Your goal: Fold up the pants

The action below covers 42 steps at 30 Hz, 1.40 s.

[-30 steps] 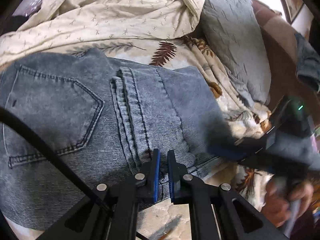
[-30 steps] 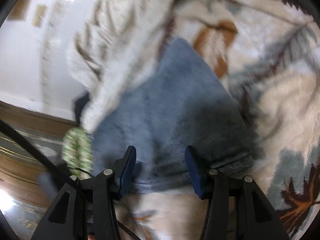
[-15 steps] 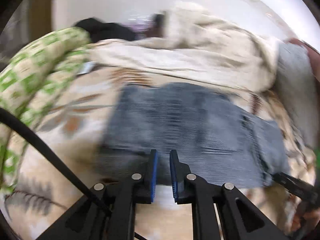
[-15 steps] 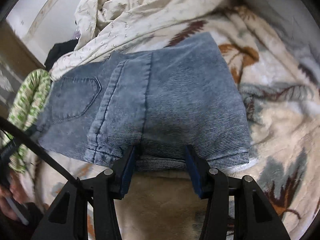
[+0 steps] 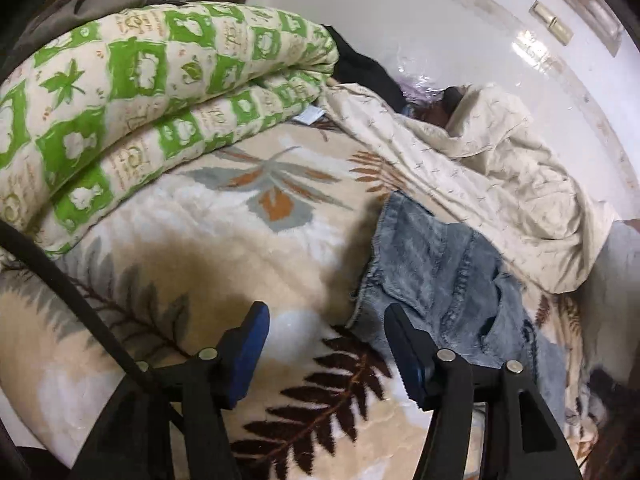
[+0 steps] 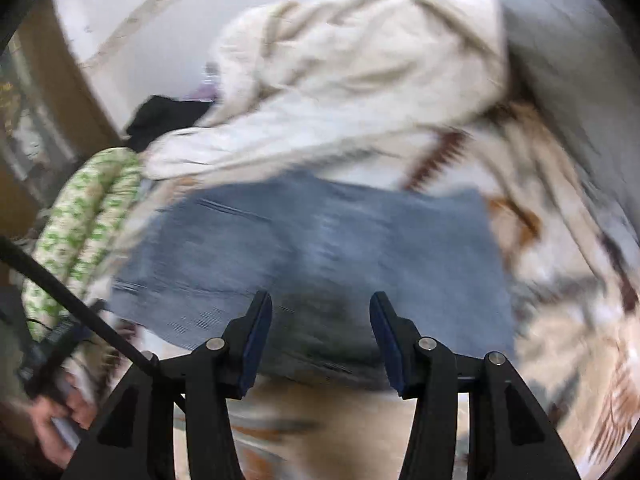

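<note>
Leftward, one rolled green-patterned quilt [image 5: 132, 92] bordering bare leaf-print blanket [image 5: 208, 248]; left gripper [image 5: 326, 344] spread wide, holding nothing. One pair of folded pants [image 5: 444, 280] just right of it, under one cream sheet [image 5: 500, 184]. Right gripper [image 6: 320, 332] likewise agape over the denim's near edge.

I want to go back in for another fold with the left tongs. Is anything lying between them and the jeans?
Nothing visible does. The left tongs hang open over bare fleece blanket, with the folded jeans just beside their right finger. The green quilt and cream sheet lie farther back, out of that path.
</note>
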Available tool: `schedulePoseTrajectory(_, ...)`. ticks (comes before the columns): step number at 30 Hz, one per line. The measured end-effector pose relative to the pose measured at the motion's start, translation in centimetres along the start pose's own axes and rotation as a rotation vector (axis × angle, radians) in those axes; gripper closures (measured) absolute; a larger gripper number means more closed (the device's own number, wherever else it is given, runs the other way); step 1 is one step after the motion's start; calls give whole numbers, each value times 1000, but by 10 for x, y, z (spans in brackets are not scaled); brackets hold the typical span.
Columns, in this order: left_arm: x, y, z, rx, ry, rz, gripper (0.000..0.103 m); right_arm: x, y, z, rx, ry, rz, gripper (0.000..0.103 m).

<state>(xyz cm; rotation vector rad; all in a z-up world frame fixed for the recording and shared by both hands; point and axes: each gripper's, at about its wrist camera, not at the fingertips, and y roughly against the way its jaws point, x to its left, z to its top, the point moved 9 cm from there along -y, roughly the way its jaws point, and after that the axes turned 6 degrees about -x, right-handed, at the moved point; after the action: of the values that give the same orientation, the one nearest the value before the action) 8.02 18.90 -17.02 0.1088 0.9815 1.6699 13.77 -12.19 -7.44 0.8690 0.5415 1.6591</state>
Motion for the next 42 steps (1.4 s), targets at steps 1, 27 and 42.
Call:
schedulePoseTrajectory(1, -2, -4, -2, 15, -11, -2, 37, 22, -5, 11, 6, 29, 35, 51)
schedulePoseTrajectory(27, -52, -58, -26, 181, 16, -265, 83, 246, -228, 46, 529, 422, 1, 43)
schedulePoseTrajectory(42, -52, -58, -29, 174, 55, -302, 88, 235, -263, 24, 521, 575, -88, 86)
